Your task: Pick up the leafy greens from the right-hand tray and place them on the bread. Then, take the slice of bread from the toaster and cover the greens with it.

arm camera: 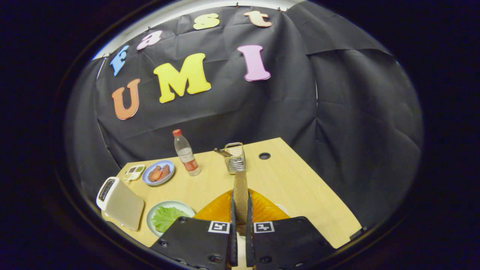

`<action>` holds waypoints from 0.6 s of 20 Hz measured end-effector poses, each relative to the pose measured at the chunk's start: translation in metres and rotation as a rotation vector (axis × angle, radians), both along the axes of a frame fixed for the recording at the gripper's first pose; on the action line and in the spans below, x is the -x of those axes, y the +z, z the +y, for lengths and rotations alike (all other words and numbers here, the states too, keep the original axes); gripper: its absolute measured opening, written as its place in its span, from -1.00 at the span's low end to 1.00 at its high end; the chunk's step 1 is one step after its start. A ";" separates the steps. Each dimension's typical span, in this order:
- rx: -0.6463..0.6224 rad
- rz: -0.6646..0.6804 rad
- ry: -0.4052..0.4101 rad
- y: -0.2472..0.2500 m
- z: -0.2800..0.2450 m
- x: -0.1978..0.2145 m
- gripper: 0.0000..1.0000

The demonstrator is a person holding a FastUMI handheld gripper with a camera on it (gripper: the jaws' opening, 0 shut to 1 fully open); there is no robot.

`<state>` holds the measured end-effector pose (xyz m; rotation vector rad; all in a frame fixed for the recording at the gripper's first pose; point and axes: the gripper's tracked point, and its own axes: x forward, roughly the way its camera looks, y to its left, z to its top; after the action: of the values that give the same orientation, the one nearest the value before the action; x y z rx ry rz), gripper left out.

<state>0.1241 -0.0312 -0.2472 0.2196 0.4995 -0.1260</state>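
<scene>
Both gripper (pixel 240 210) fingers pinch bread slice (pixel 240 195) above orange tray (pixel 262 210).

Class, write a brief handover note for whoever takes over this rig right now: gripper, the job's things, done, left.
Gripper: jaws shut on a thin brown bread slice, held edge-on above the orange tray.
Leafy greens lie on the pale green round plate, beside the white toaster; any bread beneath them is hidden.
Done: greens on the plate, slice in hand.
Left: carry the slice to the plate and lay it over the greens.
</scene>
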 end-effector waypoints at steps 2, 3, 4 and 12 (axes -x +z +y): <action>-0.028 -0.010 0.040 0.002 0.039 -0.006 -0.83; -0.039 -0.009 0.066 0.000 0.059 -0.007 -0.83; -0.047 -0.008 0.090 -0.002 0.078 -0.008 -0.83; -0.124 0.028 0.275 -0.037 0.233 -0.013 -0.83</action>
<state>0.1370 0.2019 -0.2843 0.2678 0.5613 0.1707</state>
